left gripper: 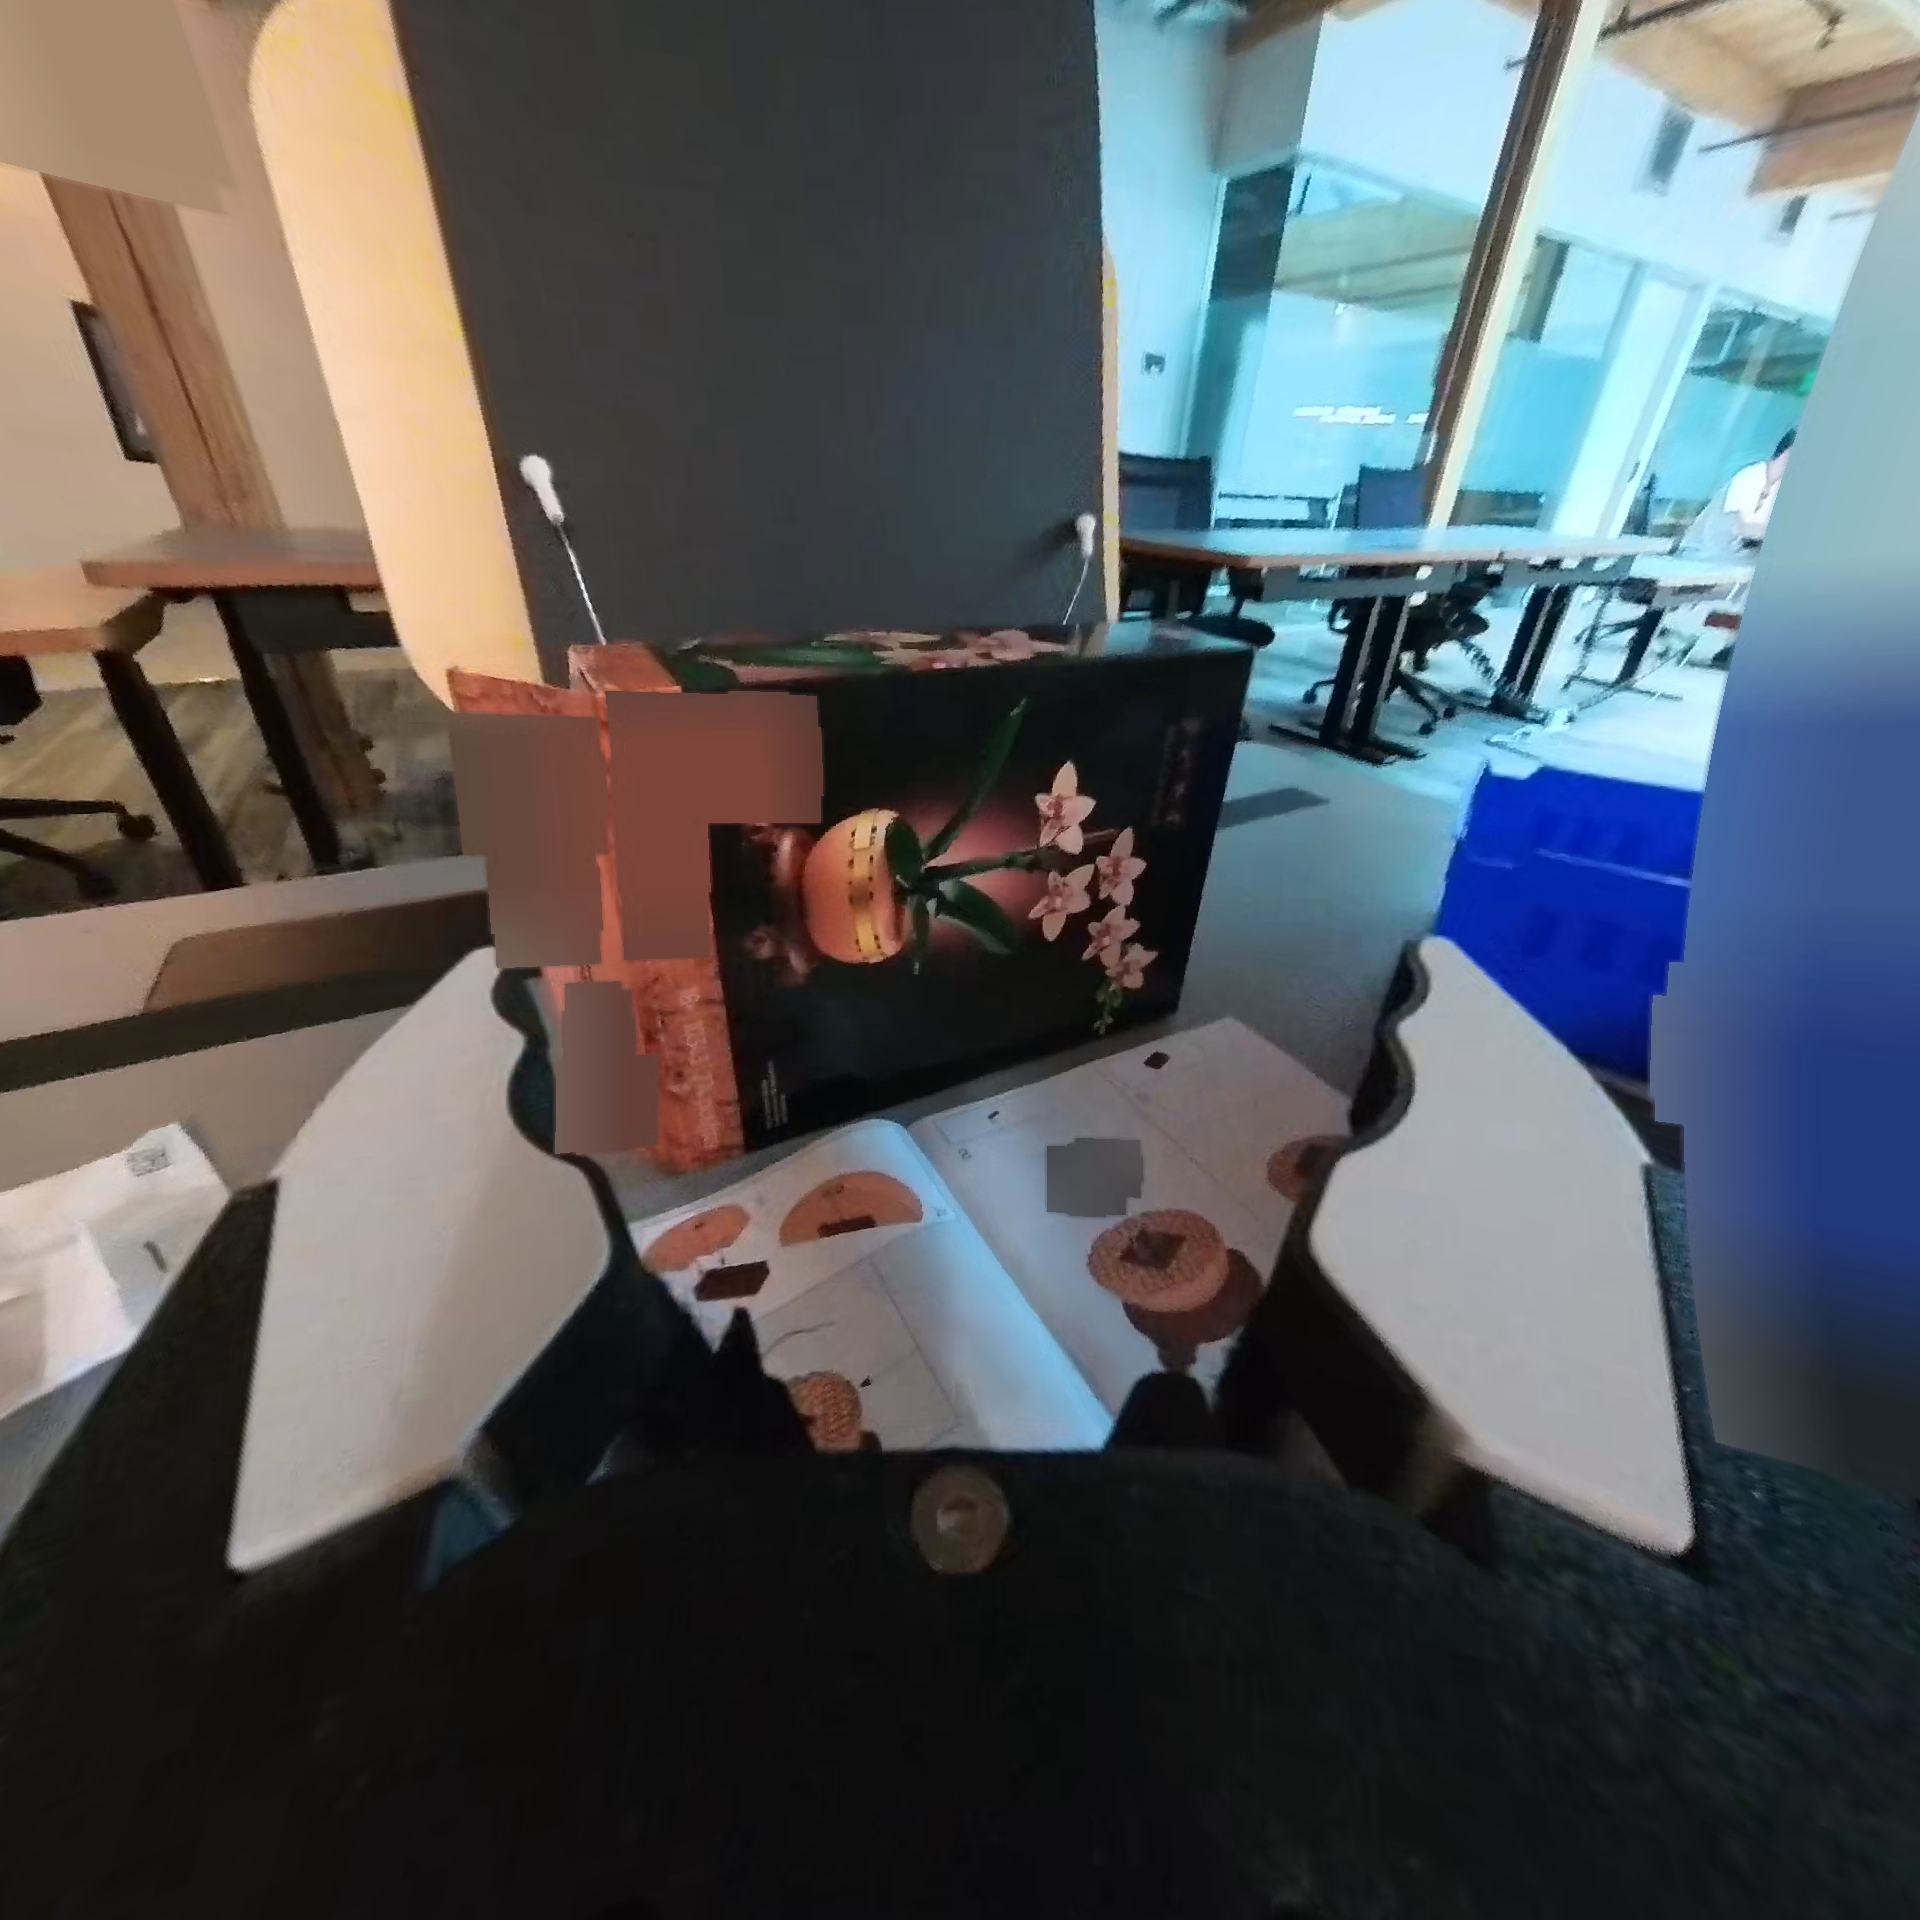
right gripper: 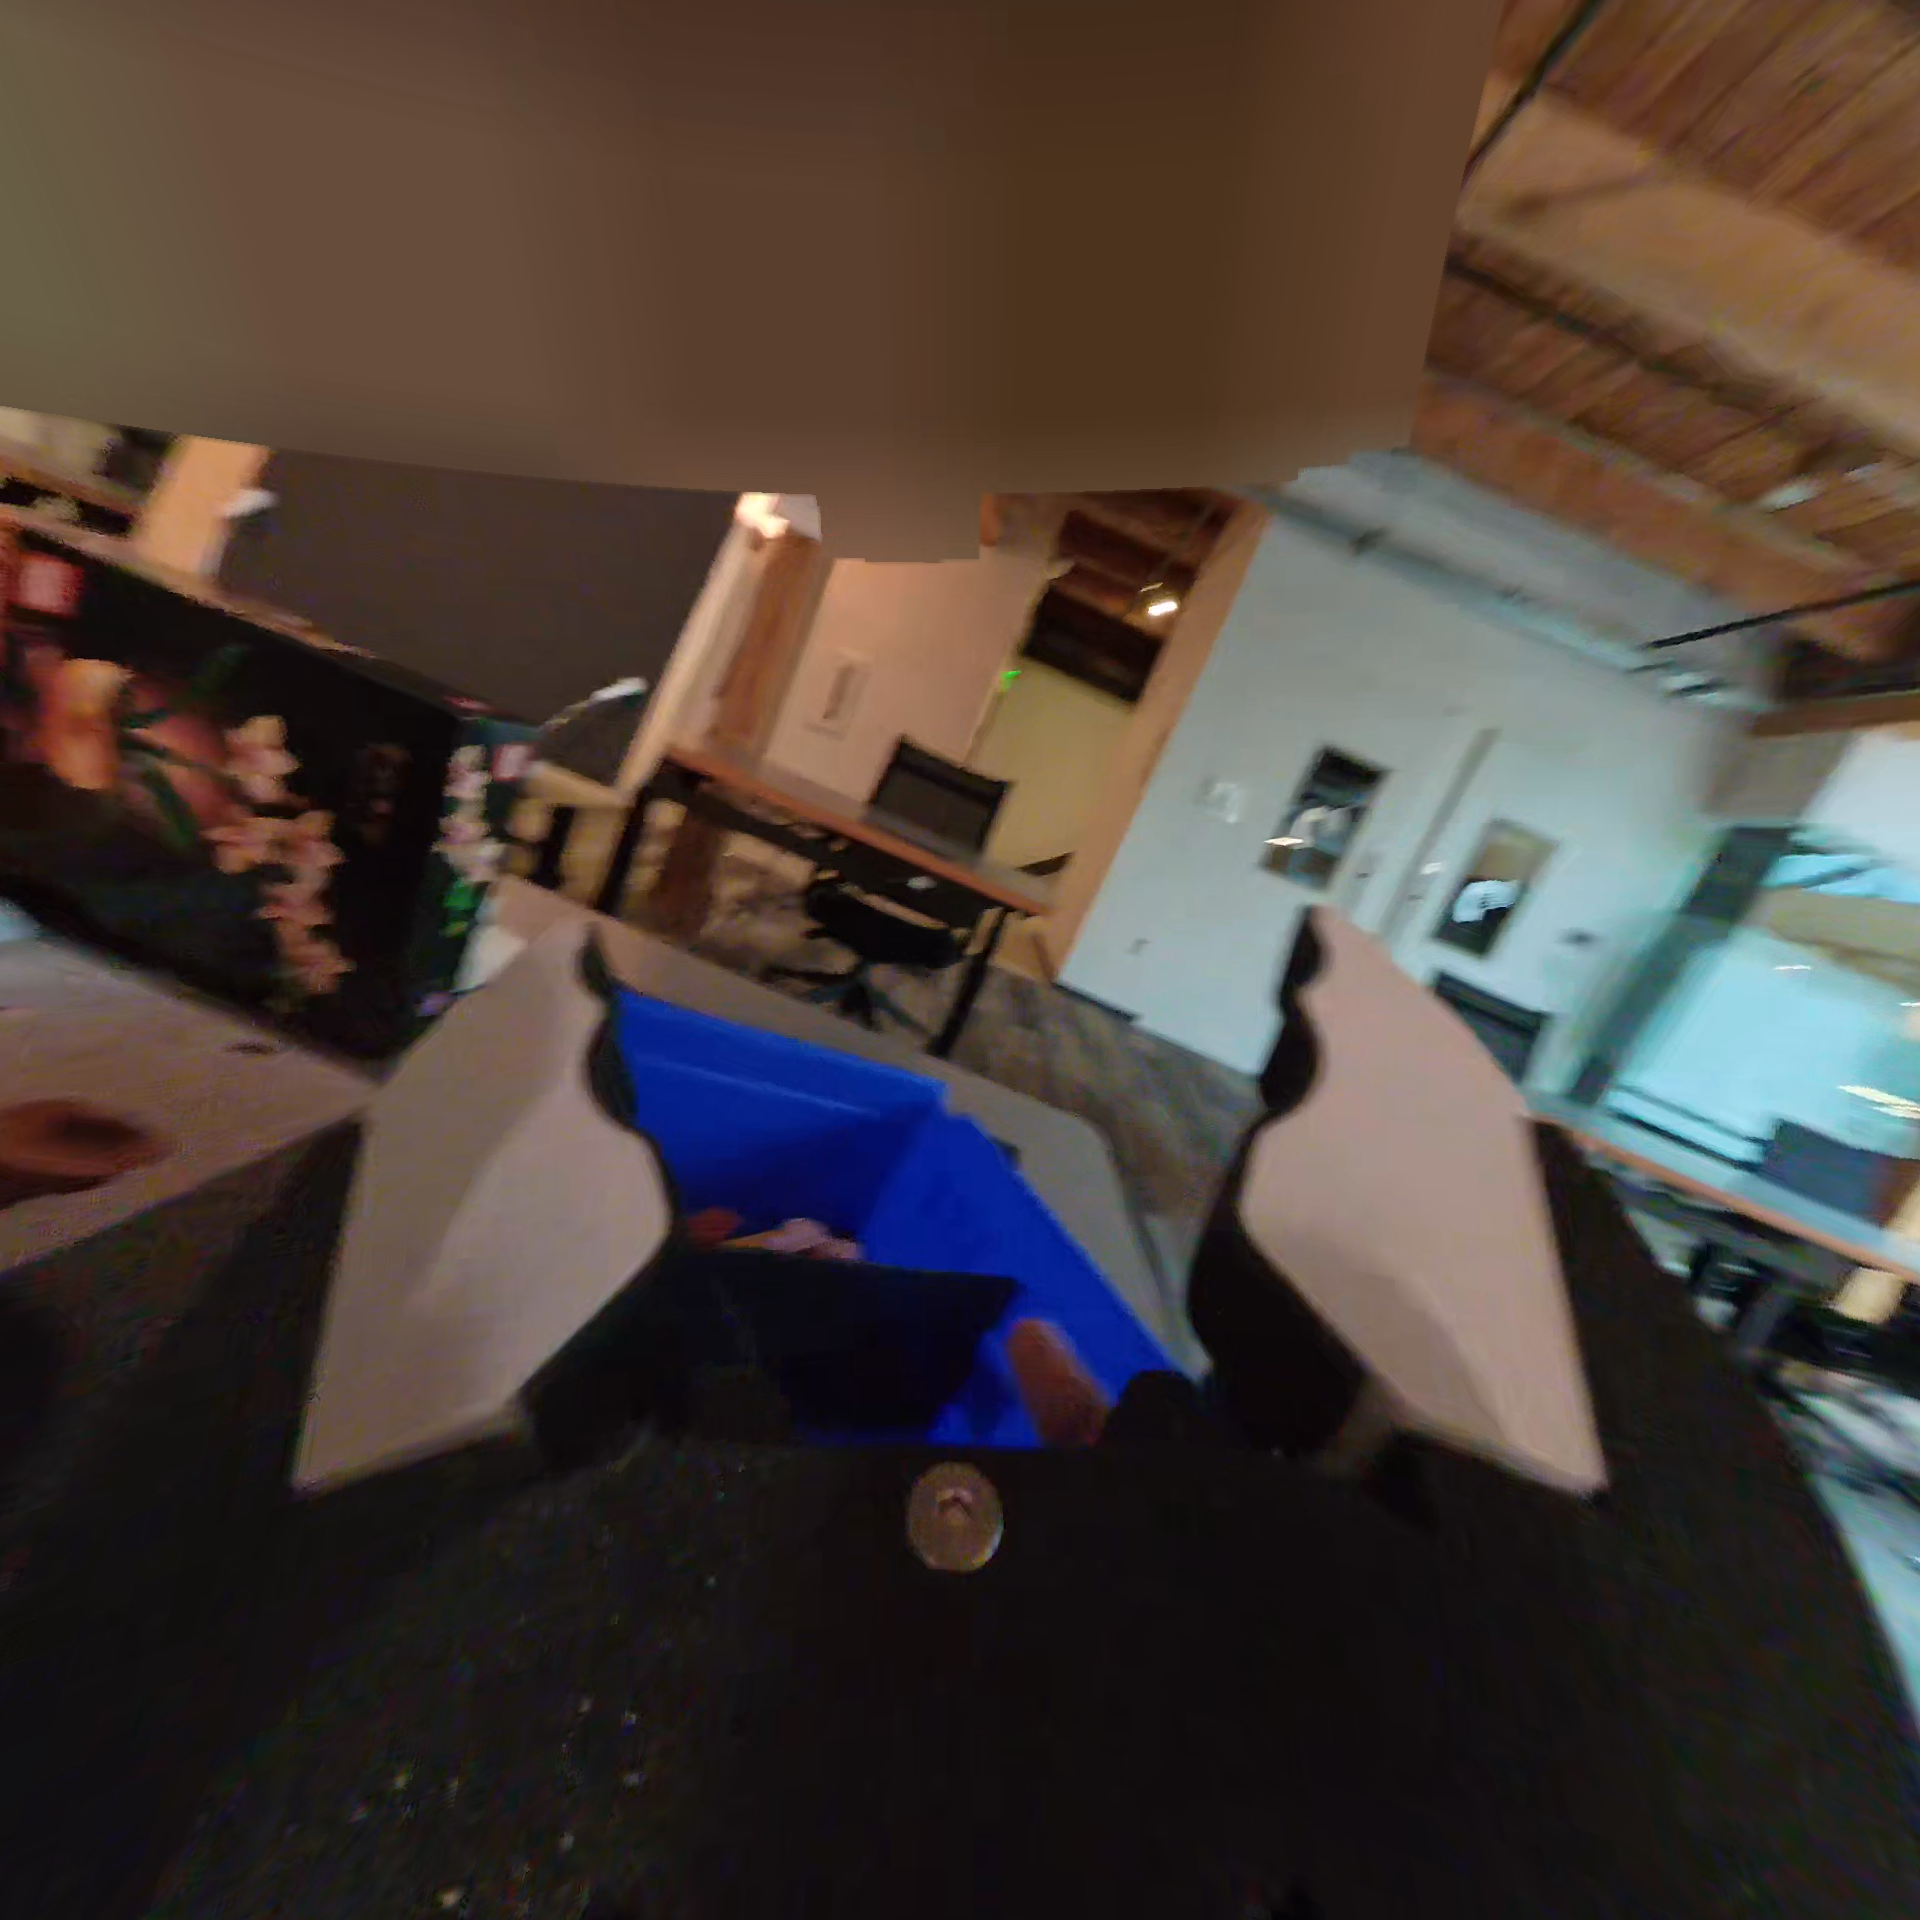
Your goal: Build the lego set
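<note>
In the left wrist view we see our left gripper [left gripper: 956,997] with its jaws spread wide and nothing between the pads. Straight ahead of the jaws, beyond the fingertips, stands a dark box printed with a pink orchid in an orange pot [left gripper: 966,883]. Below the gap, nearer to us, lies an open instruction booklet [left gripper: 997,1247] on the grey table [left gripper: 1330,883]. Past the right finger sits a blue bin [left gripper: 1569,894]; outside the left finger lies a white printed sheet [left gripper: 94,1257].

In the right wrist view, which is blurred, our right gripper [right gripper: 940,977] also stands wide and bare. Under the gap is the blue bin [right gripper: 790,1122], with small pieces inside that we cannot make out. The orchid box [right gripper: 208,810] stands well beyond the left finger.
</note>
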Demonstrator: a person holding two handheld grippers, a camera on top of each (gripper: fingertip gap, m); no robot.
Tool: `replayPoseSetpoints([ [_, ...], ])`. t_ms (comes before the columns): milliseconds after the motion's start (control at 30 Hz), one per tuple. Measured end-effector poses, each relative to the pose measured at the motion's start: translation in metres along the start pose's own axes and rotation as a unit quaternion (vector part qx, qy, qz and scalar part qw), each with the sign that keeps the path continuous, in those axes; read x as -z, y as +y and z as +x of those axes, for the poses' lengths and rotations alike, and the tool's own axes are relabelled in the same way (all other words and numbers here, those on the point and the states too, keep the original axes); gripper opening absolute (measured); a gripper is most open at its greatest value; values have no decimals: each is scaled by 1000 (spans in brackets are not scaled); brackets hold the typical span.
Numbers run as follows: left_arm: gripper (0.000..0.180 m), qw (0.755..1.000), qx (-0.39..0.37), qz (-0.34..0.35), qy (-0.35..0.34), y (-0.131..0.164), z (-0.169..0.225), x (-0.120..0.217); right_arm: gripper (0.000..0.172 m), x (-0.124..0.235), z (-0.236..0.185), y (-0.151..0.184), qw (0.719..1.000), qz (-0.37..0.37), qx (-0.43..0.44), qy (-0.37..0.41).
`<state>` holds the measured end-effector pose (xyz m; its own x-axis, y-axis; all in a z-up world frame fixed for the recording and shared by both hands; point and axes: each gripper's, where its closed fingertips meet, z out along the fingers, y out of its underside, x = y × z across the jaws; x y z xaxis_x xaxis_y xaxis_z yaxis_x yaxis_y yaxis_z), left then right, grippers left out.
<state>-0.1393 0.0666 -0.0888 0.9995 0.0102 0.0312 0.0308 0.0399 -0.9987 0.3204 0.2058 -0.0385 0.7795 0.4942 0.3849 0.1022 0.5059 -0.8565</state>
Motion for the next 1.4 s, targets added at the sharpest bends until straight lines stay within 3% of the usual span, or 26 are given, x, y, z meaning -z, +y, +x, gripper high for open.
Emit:
replayPoseSetpoints([
  [67, 146, 1000, -28, -9, 0, 1, 5, -4, 54, 15, 19, 0, 999, 6, 22, 32],
  [133, 146, 998, -54, -23, 3, 4, 11, -10, 2, 24, 31, 10, 999, -24, 3, 27],
  [200, 146, 997, -79, -25, 7, 4, 18, -15, 0, 22, 26, 39, 990, -124, -52, -48],
  [267, 144, 995, -102, -16, 12, 2, 24, -20, 8, 26, -7, 72, 942, -247, -80, -212],
  [367, 143, 992, -121, -3, 23, 2, 27, -27, 11, 41, -36, 126, 833, -397, 9, -385],
  [467, 139, 993, -112, 14, 27, -3, 24, -27, 12, 63, -60, 152, 689, -499, 36, -525],
  [533, 135, 994, -106, 30, 20, -9, 19, -23, 12, 70, -65, 163, 629, -533, 64, -563],
  [733, 133, 994, -99, 35, -10, -8, 3, -10, 12, 83, -72, 194, 547, -596, 109, -577],
  [933, 132, 994, -103, 28, -11, -3, 0, -10, 7, 79, -80, 197, 564, -588, 90, -573],
  [1100, 132, 993, -114, 19, -5, 1, 3, -9, 2, 80, -80, 196, 556, -587, 103, -579],
  [1167, 132, 993, -116, 22, -5, -1, 4, -5, 2, 76, -78, 191, 569, -582, 107, -571],
  [1267, 126, 993, -111, 32, 0, -4, 6, 3, 2, 55, -70, 170, 628, -560, 121, -526],
  [1400, 117, 994, -98, 37, 15, -1, 10, 21, 3, 3, -89, 105, 754, -456, 82, -466],
])
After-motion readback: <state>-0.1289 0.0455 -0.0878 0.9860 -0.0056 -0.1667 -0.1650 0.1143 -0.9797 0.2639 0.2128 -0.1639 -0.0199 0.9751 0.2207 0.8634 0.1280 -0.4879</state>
